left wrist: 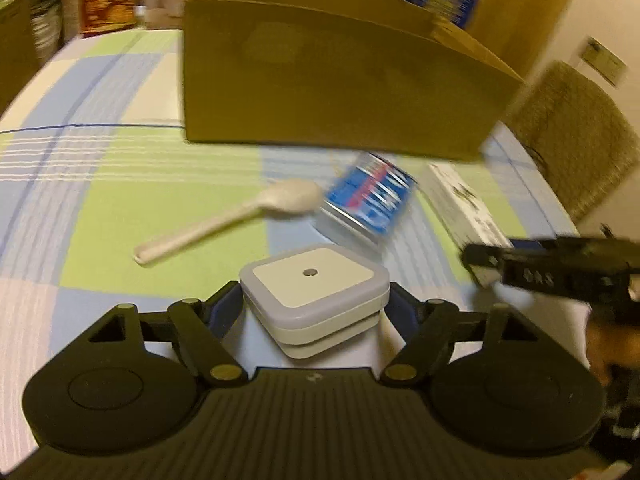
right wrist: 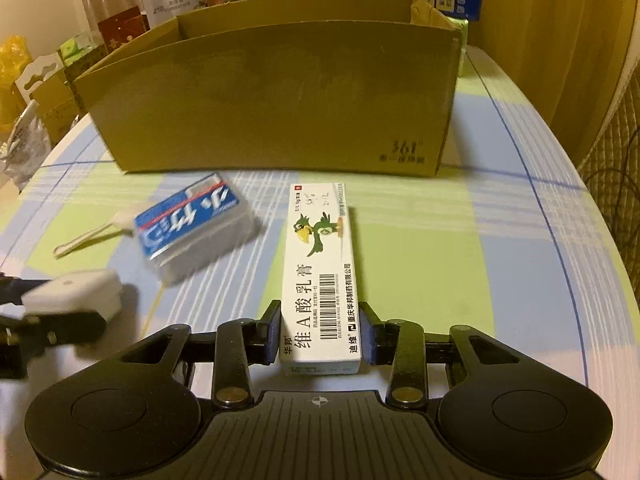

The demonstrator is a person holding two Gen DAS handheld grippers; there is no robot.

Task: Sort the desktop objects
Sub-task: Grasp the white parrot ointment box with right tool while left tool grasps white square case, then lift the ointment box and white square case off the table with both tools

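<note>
The right hand-held gripper [right wrist: 320, 330] clamps the near end of a long white ointment box [right wrist: 320, 264], which points away toward a big cardboard box [right wrist: 272, 96] on the checked counter [right wrist: 500, 240]. To the left lie a blue-labelled clear pack [right wrist: 192, 226] and a white spoon [right wrist: 92, 236] — nearer, at the left edge, the left hand-held gripper [right wrist: 68, 312] carries a white square block [right wrist: 74, 292].

Both wrist views close, angled down over table [left wrist: 120, 160], facing cardboard box [right wrist: 280, 92]; both share it.
</note>
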